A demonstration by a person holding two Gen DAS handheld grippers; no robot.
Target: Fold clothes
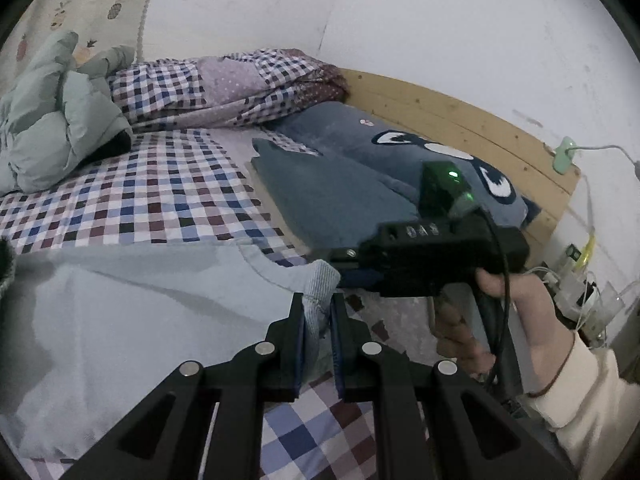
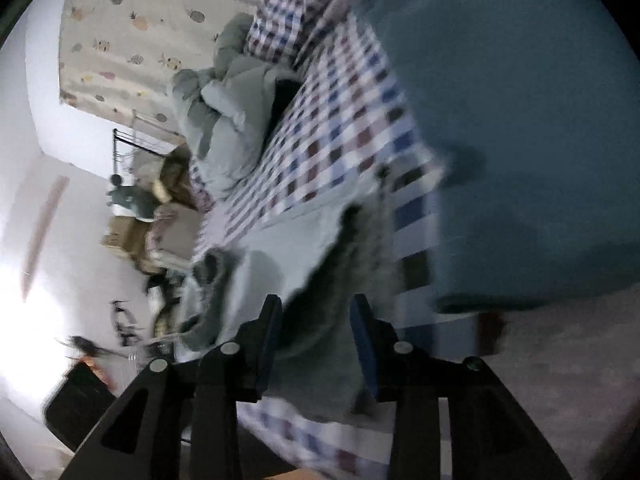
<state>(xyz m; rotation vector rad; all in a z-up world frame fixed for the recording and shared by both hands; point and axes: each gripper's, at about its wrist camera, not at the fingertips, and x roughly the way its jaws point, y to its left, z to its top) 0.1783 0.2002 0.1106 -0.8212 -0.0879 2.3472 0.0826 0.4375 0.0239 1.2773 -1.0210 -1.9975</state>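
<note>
Both grippers clamp the pale blue sweatshirt (image 1: 120, 320) on the checked bedsheet (image 1: 140, 200): left gripper (image 1: 317, 320) pinches its ribbed cuff (image 1: 320, 280), right gripper (image 2: 316, 320) its grey fabric. Body lies mostly flat; folding looks mid-way, stage unclear.

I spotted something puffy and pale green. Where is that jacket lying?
The puffy jacket lies crumpled at the far left of the left wrist view, on the checked bedsheet, beside the bunched checked quilt.
</note>
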